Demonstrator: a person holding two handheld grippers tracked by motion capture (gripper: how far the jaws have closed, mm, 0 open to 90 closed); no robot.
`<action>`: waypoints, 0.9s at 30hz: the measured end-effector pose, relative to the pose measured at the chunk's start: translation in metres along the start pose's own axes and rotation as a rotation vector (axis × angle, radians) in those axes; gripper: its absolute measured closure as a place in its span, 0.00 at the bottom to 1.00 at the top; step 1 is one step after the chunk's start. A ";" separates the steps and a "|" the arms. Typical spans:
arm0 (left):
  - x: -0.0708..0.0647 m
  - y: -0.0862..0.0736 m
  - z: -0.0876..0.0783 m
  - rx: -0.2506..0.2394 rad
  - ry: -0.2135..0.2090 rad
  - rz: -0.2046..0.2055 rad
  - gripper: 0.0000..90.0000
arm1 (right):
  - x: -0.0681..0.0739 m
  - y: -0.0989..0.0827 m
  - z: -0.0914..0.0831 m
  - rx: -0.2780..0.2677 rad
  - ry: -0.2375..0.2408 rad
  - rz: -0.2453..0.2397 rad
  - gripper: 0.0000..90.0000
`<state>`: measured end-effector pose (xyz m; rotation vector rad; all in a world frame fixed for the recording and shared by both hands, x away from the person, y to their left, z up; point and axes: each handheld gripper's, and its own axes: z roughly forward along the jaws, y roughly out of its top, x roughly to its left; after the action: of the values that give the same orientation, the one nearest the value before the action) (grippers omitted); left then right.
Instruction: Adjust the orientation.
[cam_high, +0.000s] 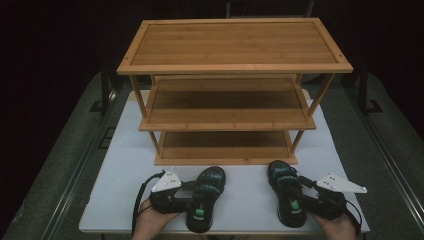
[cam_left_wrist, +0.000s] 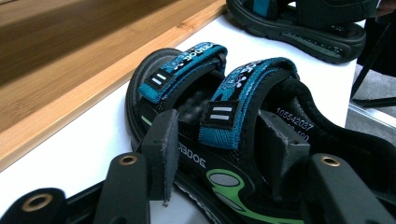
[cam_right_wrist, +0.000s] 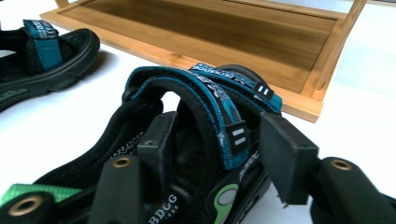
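Two black sandals with blue straps lie on the white table (cam_high: 122, 165) in front of a wooden shelf rack (cam_high: 235, 67). My left gripper (cam_high: 191, 196) reaches into the left sandal (cam_high: 206, 197) from its left side. In the left gripper view the left gripper (cam_left_wrist: 222, 149) is open, its jaws straddling that sandal's (cam_left_wrist: 187, 100) rear blue strap and side wall. My right gripper (cam_high: 306, 200) comes at the right sandal (cam_high: 285, 195) from the right. The right gripper (cam_right_wrist: 219, 149) is open too, one jaw inside the right sandal (cam_right_wrist: 187, 116) and one outside its strap.
The rack has three bamboo tiers; its bottom tier (cam_high: 225, 150) sits just behind the sandals' toes. The other sandal (cam_left_wrist: 299, 23) shows far off in the left gripper view, and the left sandal (cam_right_wrist: 42, 60) in the right gripper view. A person's hands hold both grippers at the table's near edge.
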<state>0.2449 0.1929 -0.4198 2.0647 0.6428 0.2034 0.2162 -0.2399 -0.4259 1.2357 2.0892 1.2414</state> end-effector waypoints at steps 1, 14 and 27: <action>0.000 0.000 0.000 0.000 0.002 0.001 0.60 | 0.000 0.000 0.000 0.000 -0.006 -0.005 0.56; 0.004 -0.002 -0.005 -0.018 0.005 -0.025 0.75 | -0.005 -0.002 -0.001 0.015 -0.035 -0.007 0.76; 0.007 -0.003 -0.007 -0.042 0.007 -0.053 0.84 | -0.003 -0.001 -0.004 0.007 -0.017 0.005 0.85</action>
<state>0.2467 0.2033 -0.4191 2.0055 0.6913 0.1926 0.2147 -0.2442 -0.4247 1.2511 2.0812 1.2224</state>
